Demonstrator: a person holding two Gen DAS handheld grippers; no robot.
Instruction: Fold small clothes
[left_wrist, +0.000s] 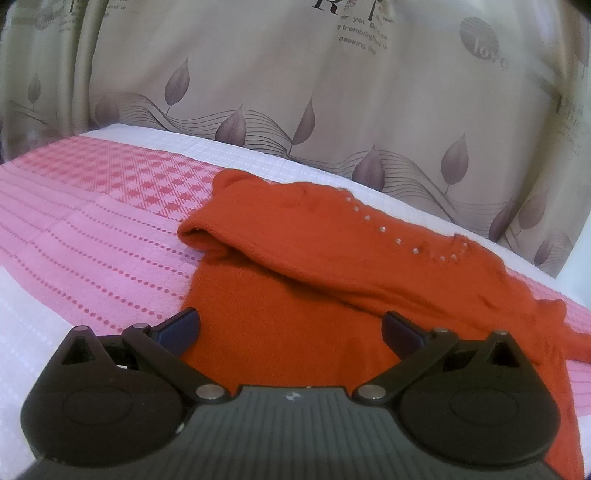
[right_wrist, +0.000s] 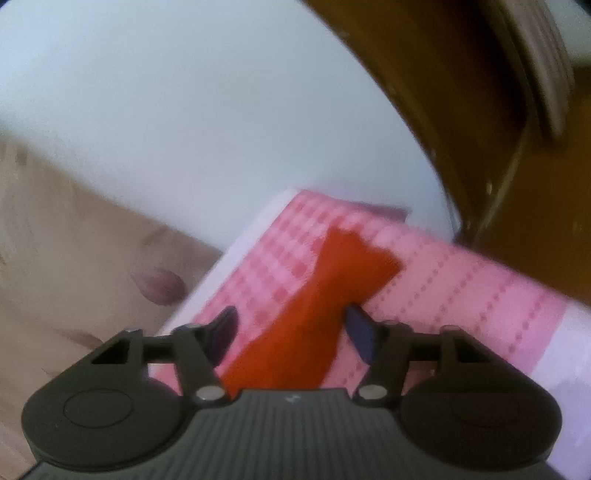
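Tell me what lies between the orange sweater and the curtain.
Left wrist view: only a bare strip of white bedcover separates the sweater from the curtain.

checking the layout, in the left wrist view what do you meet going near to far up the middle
left gripper, open jaws → orange sweater flat body → its folded-over sleeve → white edge of the bed cover → leaf-print curtain

Left tongs (left_wrist: 291, 326): matte black body w/ ribbed grey centre plate, small white mark on it, two round black side housings, silver pivot pins, dark blue pads (left_wrist: 181, 326). Right tongs (right_wrist: 290, 332): same build, blurred; dark blue pads (right_wrist: 360, 334).
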